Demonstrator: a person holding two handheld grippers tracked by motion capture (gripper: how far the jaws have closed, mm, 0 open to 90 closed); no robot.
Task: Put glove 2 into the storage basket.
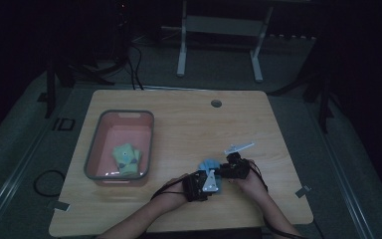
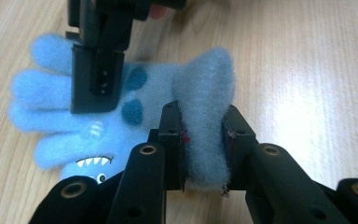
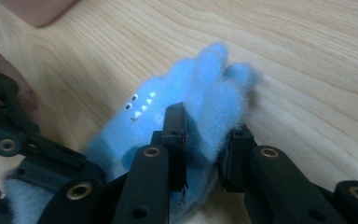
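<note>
A fuzzy blue glove (image 2: 98,121) with a toothy face lies flat on the wooden table (image 1: 189,124), near its front edge. My left gripper (image 2: 204,140) is shut on the glove's cuff, which bunches up between the pads. My right gripper (image 3: 205,140) is shut on the glove's finger end (image 3: 209,84), with fabric squeezed between its jaws. In the high view the two grippers meet over the glove (image 1: 209,164), the left gripper (image 1: 215,177) coming from the left and the right gripper (image 1: 224,170) from the right. The person's hands hold both close together.
A pink bin with a grey rim (image 1: 92,159) stands at the table's left and holds a green fuzzy item (image 1: 126,158). A round hole (image 1: 216,103) sits near the table's far edge. A white-legged frame (image 1: 181,55) stands on the floor beyond.
</note>
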